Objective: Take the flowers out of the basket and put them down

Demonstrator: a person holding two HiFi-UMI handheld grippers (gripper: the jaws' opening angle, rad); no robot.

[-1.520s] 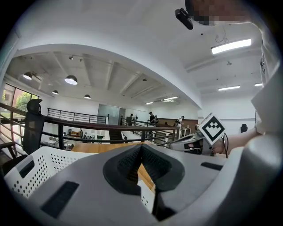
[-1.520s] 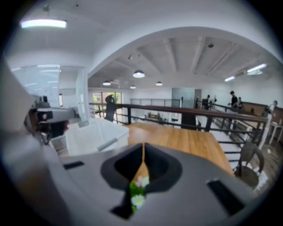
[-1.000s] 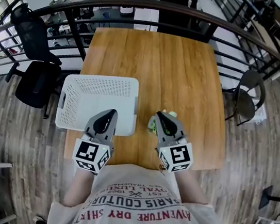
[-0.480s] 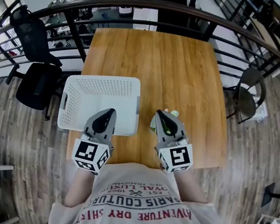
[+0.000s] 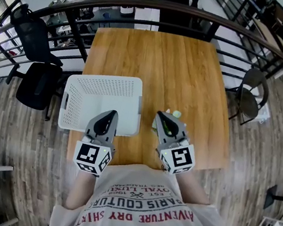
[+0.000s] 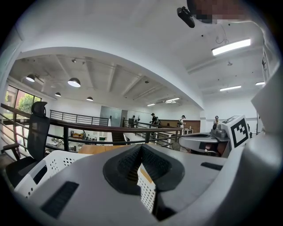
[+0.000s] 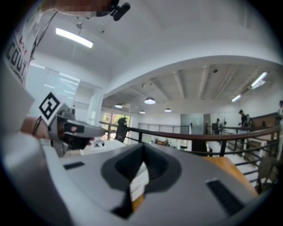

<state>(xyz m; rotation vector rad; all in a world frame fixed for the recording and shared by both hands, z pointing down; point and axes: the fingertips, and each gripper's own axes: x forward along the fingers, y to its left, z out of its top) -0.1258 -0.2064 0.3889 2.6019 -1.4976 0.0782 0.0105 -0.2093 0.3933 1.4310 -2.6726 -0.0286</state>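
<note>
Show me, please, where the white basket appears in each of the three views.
Head view: the white basket sits left of centre.
Left gripper view: its perforated wall fills the lower left, and more of it shows through the gap between the jaws.
Right gripper view: a thin white strip left of centre.
Shared landmark: the dark railing, curving across the top, and running across the middle beyond the basket.

flowers (image 5: pixel 174 114) lie mostly hidden beneath the right tongs (image 5: pixel 161 117); details too small.
</note>
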